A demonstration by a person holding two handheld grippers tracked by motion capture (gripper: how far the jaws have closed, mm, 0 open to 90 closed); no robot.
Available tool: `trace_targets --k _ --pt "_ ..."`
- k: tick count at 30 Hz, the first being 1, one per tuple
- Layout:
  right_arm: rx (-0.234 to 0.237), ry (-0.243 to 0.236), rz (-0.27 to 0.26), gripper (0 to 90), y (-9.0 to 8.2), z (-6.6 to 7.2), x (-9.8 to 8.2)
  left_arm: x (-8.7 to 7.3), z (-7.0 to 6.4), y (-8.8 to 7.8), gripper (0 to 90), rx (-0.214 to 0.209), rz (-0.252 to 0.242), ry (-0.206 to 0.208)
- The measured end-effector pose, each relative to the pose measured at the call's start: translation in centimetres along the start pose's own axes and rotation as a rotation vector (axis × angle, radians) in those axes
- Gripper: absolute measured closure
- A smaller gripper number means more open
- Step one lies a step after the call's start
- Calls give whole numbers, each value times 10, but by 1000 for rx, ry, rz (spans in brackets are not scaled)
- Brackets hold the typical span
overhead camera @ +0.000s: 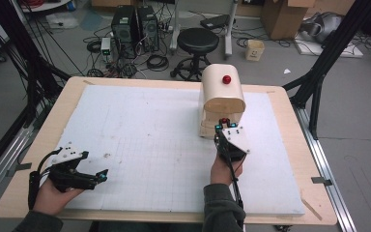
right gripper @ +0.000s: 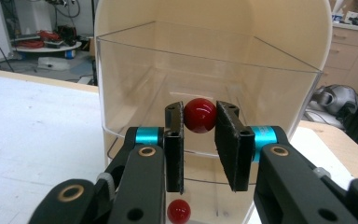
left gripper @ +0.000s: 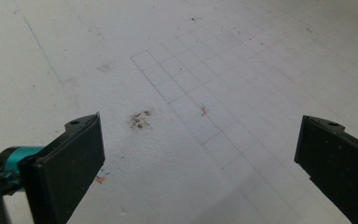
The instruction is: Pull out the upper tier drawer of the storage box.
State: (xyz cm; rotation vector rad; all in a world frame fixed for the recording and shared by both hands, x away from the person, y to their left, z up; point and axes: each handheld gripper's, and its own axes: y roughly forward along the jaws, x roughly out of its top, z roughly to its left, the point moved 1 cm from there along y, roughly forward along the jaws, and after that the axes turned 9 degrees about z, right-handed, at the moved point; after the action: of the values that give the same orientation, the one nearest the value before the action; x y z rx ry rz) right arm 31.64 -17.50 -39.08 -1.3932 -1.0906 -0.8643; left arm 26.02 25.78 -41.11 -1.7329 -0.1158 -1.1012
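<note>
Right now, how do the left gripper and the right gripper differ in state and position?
The left gripper has its jaws wide apart with nothing between them, over the bare white foam board; the right gripper has its jaws shut on the red knob of a clear drawer front. The left gripper sits near the board's front left corner, far from the cream box; the right gripper is up against the box's front. Both have black jaws and teal fittings.

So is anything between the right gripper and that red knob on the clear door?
No. The right gripper has its jaws shut directly on the round red knob of the clear plastic door, nothing visible between them.
</note>
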Motion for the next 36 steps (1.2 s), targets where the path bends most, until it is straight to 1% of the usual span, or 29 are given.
trace_targets --k 7,16,18,24,36 --pt "14 3 4 734 -7 -1 -6 0 -1 0 20 0 0 0" --pt "25 12 -7 734 -22 -1 -8 0 -1 0 20 0 -1 1" --pt "26 6 -6 733 -23 -2 -9 0 -1 0 20 1 -1 2" --pt "31 6 -1 734 -29 -2 -12 0 -1 0 20 2 0 2" --pt "42 8 -9 733 -42 -1 -17 1 -1 0 20 2 -1 3"
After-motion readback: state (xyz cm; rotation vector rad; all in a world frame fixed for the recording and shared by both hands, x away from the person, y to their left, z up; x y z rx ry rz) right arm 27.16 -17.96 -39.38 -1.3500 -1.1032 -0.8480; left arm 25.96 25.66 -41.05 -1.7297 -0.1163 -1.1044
